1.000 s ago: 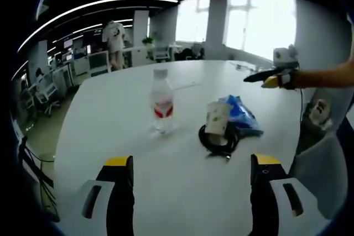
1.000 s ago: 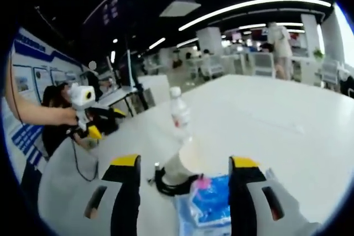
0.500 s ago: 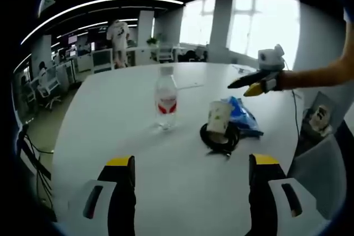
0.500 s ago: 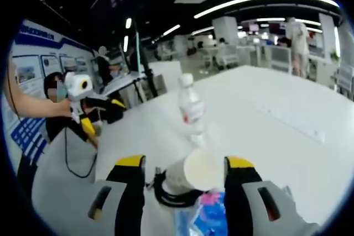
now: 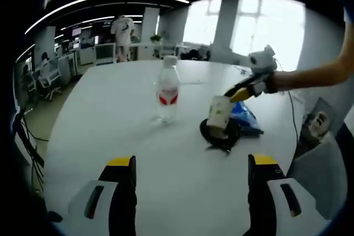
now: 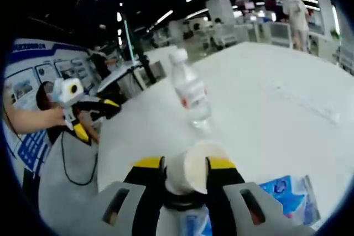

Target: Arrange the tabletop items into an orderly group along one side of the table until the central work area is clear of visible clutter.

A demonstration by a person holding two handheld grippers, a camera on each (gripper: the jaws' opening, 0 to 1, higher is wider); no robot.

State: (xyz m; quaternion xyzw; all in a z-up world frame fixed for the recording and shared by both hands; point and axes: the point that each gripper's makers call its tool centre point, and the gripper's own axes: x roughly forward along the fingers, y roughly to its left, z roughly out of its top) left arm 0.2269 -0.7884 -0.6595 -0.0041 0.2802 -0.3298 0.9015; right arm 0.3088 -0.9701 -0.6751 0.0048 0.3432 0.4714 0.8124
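Indoors, a white round office table [image 5: 110,131] spreads ahead of the released left gripper [image 5: 188,192]. Right gripper [image 6: 185,172] grasps a white paper cup [image 6: 191,169]; a clear plastic water bottle [image 6: 189,89] stands beyond.

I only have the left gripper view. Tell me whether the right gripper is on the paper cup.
Observer: In the right gripper view, the right gripper has its jaws against both sides of the paper cup.
Operator: Report the cup's mouth.
Observer: It faces that camera, and the inside looks empty.
Operator: Check that the packet is out of the grip.
Observer: The blue packet lies beside the right-hand jaw, outside the grip.
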